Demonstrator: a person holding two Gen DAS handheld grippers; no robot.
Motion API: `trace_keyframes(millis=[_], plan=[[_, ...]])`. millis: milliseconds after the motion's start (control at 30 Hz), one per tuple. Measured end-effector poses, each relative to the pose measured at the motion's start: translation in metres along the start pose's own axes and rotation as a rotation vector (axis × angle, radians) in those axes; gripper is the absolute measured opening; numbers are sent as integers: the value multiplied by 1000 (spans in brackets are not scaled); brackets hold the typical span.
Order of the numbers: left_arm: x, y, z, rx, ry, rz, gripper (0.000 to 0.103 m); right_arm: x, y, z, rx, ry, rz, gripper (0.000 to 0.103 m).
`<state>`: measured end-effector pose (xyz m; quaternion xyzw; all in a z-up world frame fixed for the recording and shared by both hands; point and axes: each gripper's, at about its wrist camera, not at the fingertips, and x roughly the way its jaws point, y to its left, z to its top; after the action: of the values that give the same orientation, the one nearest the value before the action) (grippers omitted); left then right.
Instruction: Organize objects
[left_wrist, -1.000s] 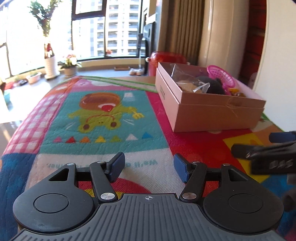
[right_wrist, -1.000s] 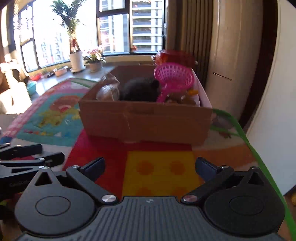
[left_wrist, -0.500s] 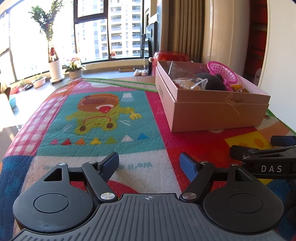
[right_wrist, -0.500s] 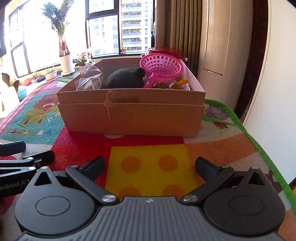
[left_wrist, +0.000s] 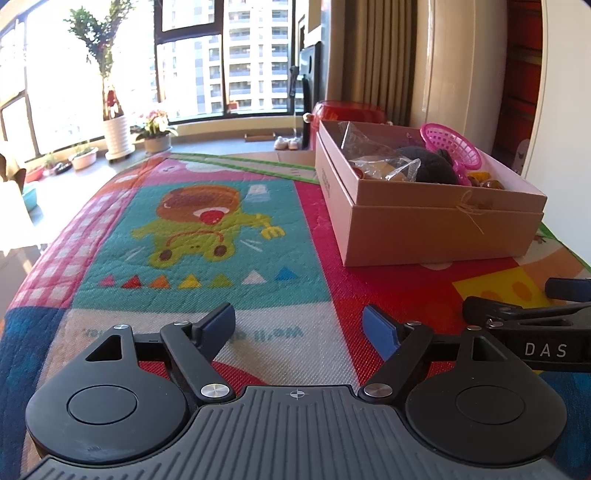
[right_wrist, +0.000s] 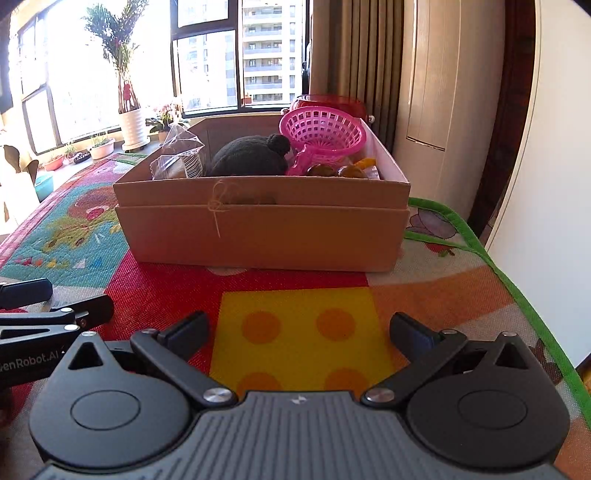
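Observation:
A tan cardboard box (right_wrist: 258, 236) stands on the colourful play mat (left_wrist: 207, 236); the left wrist view shows the box (left_wrist: 436, 229) at the right. In it lie a clear plastic bag (right_wrist: 181, 155), a dark knitted hat (right_wrist: 251, 157), a pink plastic basket (right_wrist: 325, 129) and some amber items (right_wrist: 340, 170). My left gripper (left_wrist: 299, 325) hovers over the mat, its jaws opening with nothing between them. My right gripper (right_wrist: 299, 330) is open and empty above a yellow patch, short of the box.
The mat's green edge (right_wrist: 491, 258) runs along the right, close to a white wall (right_wrist: 554, 184). Potted plants (left_wrist: 114, 122) stand by the windows at the back left. A red container (left_wrist: 347, 110) sits behind the box. Each gripper shows at the side of the other's view.
The left gripper's jaws have spread wider. Both views have steadied and sharpened; the box now sits squarer in the right wrist view.

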<state>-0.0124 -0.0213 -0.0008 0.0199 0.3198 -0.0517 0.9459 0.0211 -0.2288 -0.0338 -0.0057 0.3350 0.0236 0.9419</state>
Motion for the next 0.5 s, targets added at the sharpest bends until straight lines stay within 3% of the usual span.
trace_keyframes(millis=[500], plan=[[0, -1, 0, -4, -1, -3, 83, 0, 0, 0, 0, 0, 0, 103]])
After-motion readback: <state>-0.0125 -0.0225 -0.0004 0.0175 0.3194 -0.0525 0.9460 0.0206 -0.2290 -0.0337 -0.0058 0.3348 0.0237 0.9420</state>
